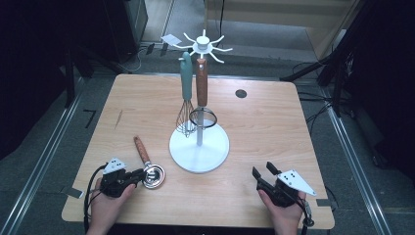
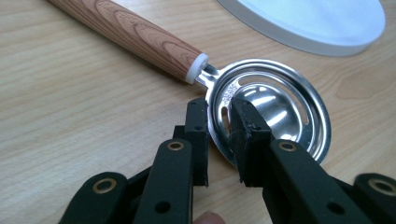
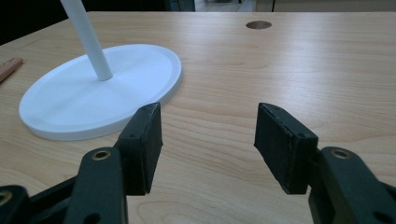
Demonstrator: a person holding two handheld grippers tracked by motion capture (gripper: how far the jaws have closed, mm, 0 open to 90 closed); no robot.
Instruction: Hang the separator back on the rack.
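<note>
High view: left claw (image 1: 138, 176) sits at the near-left of the wooden surface (image 1: 264, 122), clamped on the rim of a slotted metal strainer spoon (image 1: 151, 172) w/ a wood-grain handle that angles away up-left. The spoon lies flat on the surface, just left of the white round base of the utensil stand (image 1: 199, 147). On the stand hang a teal-handled whisk (image 1: 186, 93) and a brown-handled ring tool (image 1: 201, 93). Right claw (image 1: 262, 175) is at the near-right, well apart from the stand, nothing in it. Left gripper view: left claw (image 2: 218, 126) pinches the spoon bowl's (image 2: 275, 112) rim, one pad outside, one inside the bowl; handle runs off top-left, stand base at top right. Right gripper view: right claw (image 3: 208, 140) is apart, jaws have just been closing a bit, only bare surface between them; stand base (image 3: 98, 93) and pole ahead-left, a grommet hole (image 3: 258, 24) far back.
</note>
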